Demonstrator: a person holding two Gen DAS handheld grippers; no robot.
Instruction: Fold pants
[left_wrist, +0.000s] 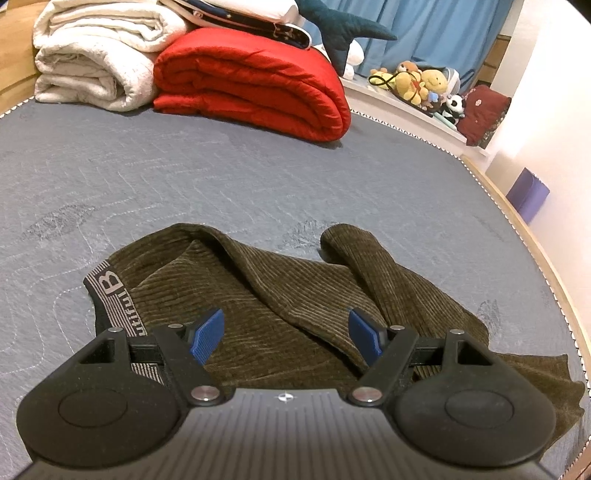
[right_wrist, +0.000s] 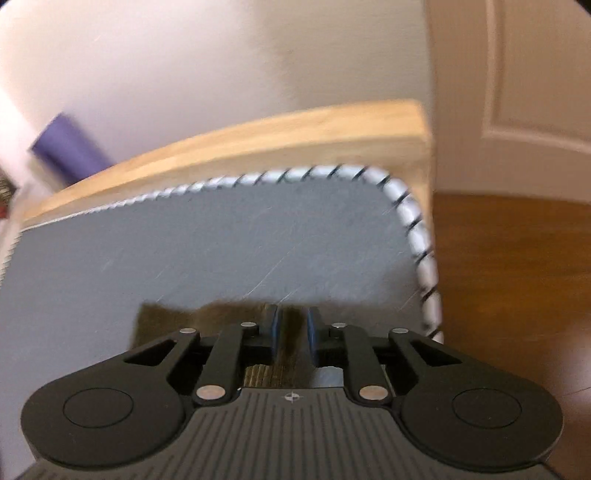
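Olive corduroy pants (left_wrist: 280, 295) lie crumpled on a grey mattress (left_wrist: 184, 177), their lettered waistband (left_wrist: 110, 295) to the left. The left gripper (left_wrist: 286, 332) hovers over them, blue fingers spread wide and holding nothing. Near the mattress corner, the right gripper (right_wrist: 291, 332) pinches a fold of the same cloth between nearly closed fingers. A red quilt (left_wrist: 255, 81) and white blanket (left_wrist: 99, 55) sit folded behind.

Grey quilted mattress (left_wrist: 258, 177) with corded edge, folded red quilt (left_wrist: 255, 81) beside folded white blanket (left_wrist: 96, 55), dark teal plush tail (left_wrist: 343, 33), blue curtain (left_wrist: 436, 29), stuffed toys (left_wrist: 424, 83) — wooden bed frame (right_wrist: 258, 133), purple box (right_wrist: 70, 147), brown wood floor (right_wrist: 517, 277).
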